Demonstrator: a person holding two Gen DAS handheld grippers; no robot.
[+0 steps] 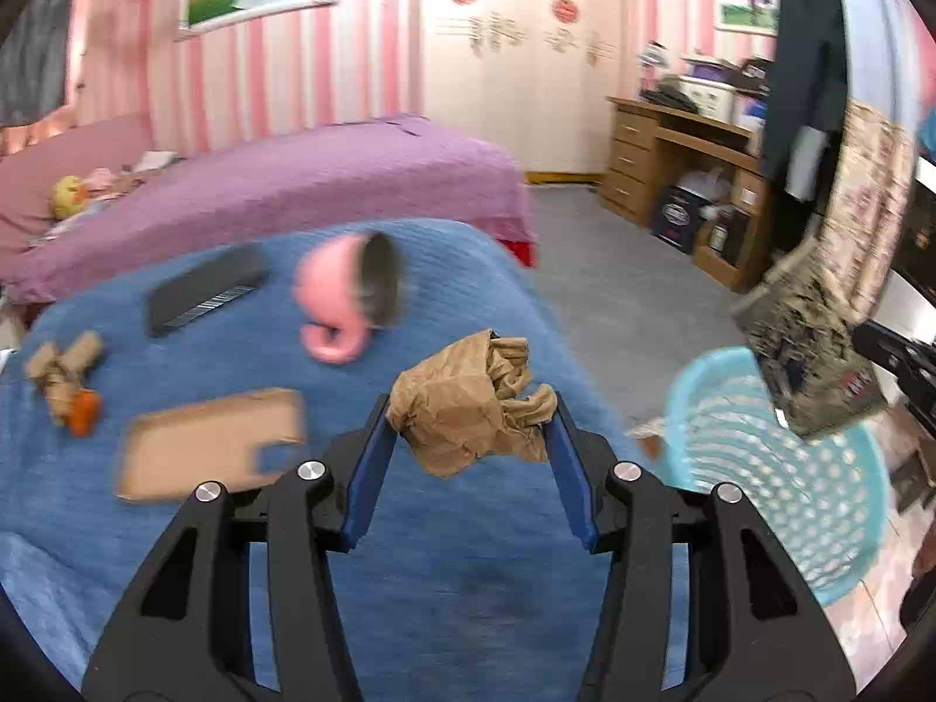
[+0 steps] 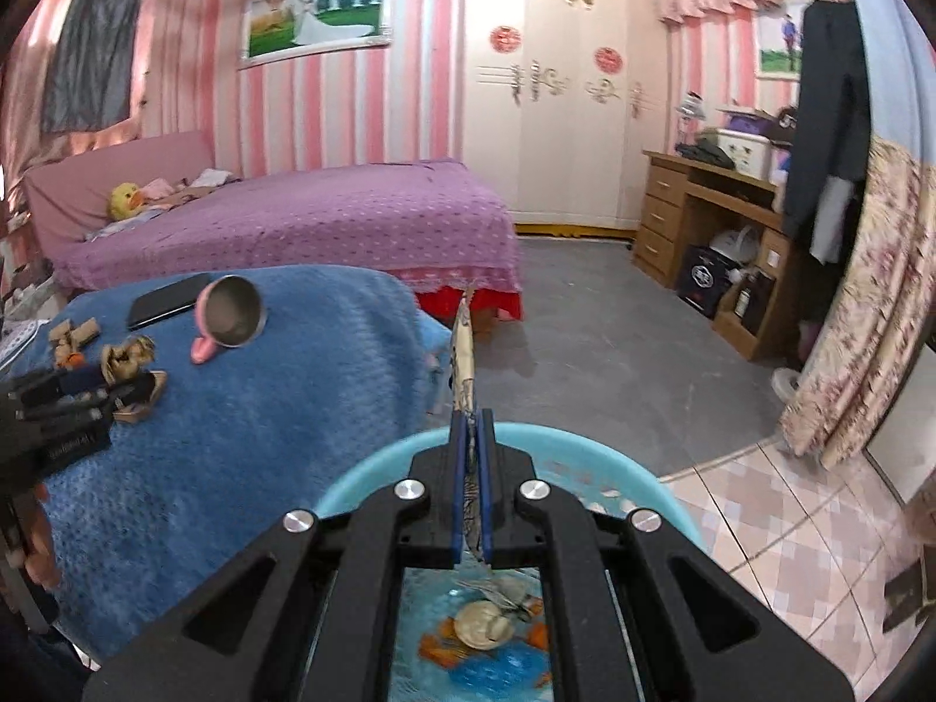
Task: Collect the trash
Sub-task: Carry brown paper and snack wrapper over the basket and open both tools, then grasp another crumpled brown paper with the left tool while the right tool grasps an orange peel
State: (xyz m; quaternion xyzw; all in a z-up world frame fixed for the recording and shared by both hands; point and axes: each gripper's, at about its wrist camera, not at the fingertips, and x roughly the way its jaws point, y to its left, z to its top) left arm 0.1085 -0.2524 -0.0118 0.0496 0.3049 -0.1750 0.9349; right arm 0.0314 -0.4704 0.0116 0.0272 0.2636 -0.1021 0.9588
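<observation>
On the blue worktop (image 1: pixel 444 585), going from left to right with the basket (image 1: pixel 778 479) as the landmark, some things lie far from it: a small scrap of brown paper with an orange piece (image 1: pixel 64 386), a flat cardboard piece (image 1: pixel 205 444), a dark phone (image 1: pixel 205 289) and a pink cup (image 1: pixel 345 298) on its side.

Nearer to the basket, the left gripper (image 1: pixel 471 427) holds a crumpled paper ball (image 1: pixel 468 403) between its fingers, about half open around it, above the worktop's edge. The ball is not yet over the basket, which stands just beside the worktop on the floor.

The right gripper (image 2: pixel 471 456) has its fingers closed narrow on a thin printed sheet (image 2: pixel 464 351), seen edge-on, right above the basket; in the left view this sheet hangs over the rim.

The step in hand seems to be carrying trash to the basket. Next, the right fingers should probably open to drop the sheet, and the left hand must come over the rim before it lets go.
</observation>
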